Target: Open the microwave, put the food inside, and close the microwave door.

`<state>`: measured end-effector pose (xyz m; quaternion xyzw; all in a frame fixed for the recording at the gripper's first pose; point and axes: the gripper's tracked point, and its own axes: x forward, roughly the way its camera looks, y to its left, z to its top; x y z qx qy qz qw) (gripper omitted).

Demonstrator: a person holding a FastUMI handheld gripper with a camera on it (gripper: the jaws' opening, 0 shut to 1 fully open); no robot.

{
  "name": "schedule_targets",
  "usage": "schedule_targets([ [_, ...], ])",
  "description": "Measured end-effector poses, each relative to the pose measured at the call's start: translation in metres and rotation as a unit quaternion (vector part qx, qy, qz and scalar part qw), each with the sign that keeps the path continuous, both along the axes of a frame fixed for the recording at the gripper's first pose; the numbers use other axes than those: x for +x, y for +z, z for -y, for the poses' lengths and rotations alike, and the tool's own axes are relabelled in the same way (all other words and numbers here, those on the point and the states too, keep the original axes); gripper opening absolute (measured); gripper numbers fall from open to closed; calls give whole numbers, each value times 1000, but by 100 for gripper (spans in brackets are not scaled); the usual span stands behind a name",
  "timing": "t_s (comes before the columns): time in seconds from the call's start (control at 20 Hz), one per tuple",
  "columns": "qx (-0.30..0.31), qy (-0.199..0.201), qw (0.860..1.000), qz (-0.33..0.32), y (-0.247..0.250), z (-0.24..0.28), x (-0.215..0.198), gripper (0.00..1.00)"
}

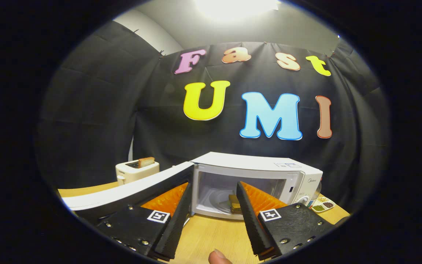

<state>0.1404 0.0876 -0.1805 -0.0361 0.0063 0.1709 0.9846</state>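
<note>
A white microwave (269,170) stands on the wooden table (211,234) just beyond my fingers. Its door (130,189) is swung wide open to the left, passing behind my left finger. Inside the lit cavity, a brown block of food (234,202) rests on the glass turntable (218,201), seen just left of my right finger. My gripper (213,189) is open, its fingers spread wide with nothing between them, and it is held a short way in front of the cavity opening.
A white toaster (137,170) with a slice of bread (146,161) sticking up stands behind the open door at the left. A small divided dish of spices (322,205) lies right of the microwave. A fingertip (218,257) shows below the fingers.
</note>
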Motion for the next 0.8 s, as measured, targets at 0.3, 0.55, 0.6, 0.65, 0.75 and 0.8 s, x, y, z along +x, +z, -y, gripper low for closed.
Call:
schedule_targets([
  [0.3, 12, 82, 997, -4, 10, -28, -96, 75],
  [0.55, 19, 173, 985, 1, 10, -81, -166, 75],
  [0.6, 15, 189, 982, 0, 4, -93, -175, 75],
  [0.65, 10, 201, 979, 0, -2, -104, -182, 75],
  [0.75, 5, 221, 975, -5, -15, -125, -193, 75],
  [0.8, 10, 232, 973, -12, -23, -137, -196, 75],
])
